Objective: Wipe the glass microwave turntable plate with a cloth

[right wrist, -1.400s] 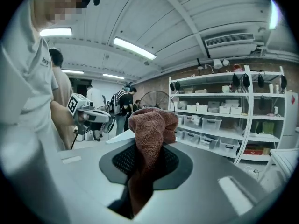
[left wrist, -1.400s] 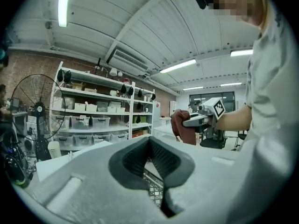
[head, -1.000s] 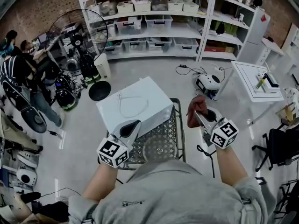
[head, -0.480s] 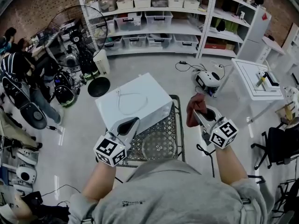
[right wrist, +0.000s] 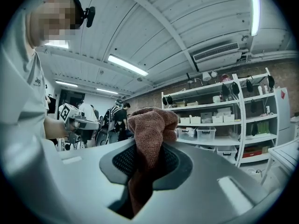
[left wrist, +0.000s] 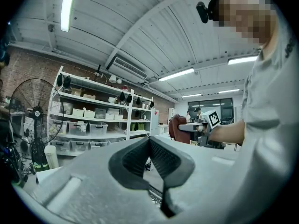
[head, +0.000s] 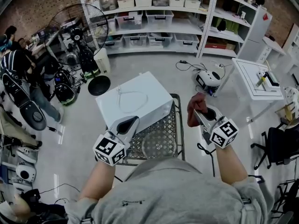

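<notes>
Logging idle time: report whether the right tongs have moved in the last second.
No. The right tongs, shut on the reddish-brown terry cloth, stay just right of the black wire cart's rim.

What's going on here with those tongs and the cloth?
A person holds tongs in each hand over a wire cart that carries a white microwave and the glass turntable plate. The right tongs are shut on a reddish-brown cloth, held up to the right of the cart and clear of the plate. The left tongs are shut and empty, near the microwave's front corner. No wiping is under way.
</notes>
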The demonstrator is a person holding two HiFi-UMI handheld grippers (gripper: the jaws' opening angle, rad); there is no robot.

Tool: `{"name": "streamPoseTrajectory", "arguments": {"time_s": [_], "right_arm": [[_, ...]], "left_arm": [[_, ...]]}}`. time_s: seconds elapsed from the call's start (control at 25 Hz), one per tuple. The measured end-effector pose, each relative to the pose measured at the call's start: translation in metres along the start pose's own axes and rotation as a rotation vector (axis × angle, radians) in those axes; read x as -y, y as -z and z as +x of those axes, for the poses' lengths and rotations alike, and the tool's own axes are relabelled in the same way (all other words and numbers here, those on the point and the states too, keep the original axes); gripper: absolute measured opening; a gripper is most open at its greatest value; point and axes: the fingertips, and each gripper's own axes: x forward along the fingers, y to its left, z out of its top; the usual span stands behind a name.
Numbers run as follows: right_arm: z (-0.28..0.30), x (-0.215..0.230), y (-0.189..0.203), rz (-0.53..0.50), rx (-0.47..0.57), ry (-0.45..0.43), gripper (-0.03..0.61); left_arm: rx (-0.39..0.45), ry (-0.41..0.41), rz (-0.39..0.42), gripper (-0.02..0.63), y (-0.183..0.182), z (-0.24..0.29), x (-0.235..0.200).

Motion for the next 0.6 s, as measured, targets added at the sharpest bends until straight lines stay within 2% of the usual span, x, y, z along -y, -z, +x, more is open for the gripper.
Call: {"name": "streamPoseTrajectory", "arguments": {"time_s": [0.6], "right_arm": [[0.0004,-0.0081,0.0,-0.021,-0.011,-0.017,0.074]], "left_arm": [[0.004,0.01,-0.003,-0.002,-0.0002,-0.0047,0.0055]]}}
